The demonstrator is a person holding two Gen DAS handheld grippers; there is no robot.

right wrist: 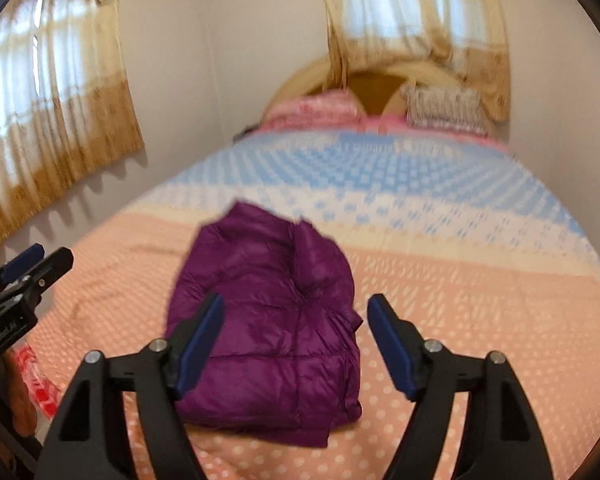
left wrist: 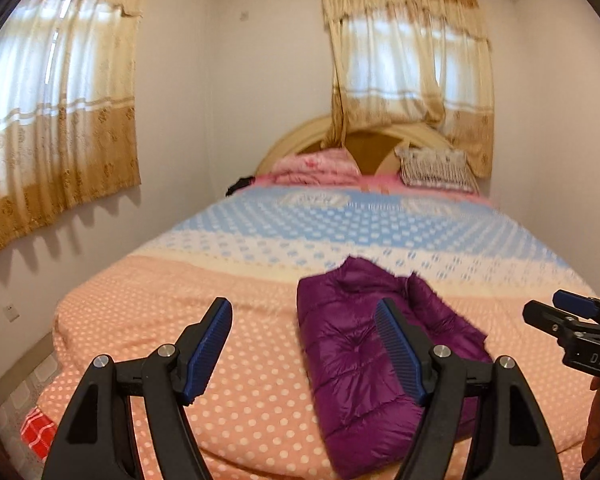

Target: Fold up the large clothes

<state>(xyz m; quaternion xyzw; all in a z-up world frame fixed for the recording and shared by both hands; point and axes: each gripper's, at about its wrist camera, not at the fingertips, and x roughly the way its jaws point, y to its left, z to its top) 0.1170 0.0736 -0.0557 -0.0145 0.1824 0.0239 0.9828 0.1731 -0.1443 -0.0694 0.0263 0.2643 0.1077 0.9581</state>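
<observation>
A purple quilted down jacket lies folded into a compact bundle on the peach dotted bedspread, near the foot of the bed. My left gripper hangs above and in front of it, open, with nothing between its blue pads. The same jacket fills the middle of the right wrist view, and my right gripper stands open above its near end, holding nothing. Each gripper also shows at the edge of the other's view: the right one, the left one.
The bed runs away to a rounded headboard with a pink folded quilt and a patterned pillow. Curtained windows are on the left and far walls. A red patterned cloth lies by the bed's near left corner.
</observation>
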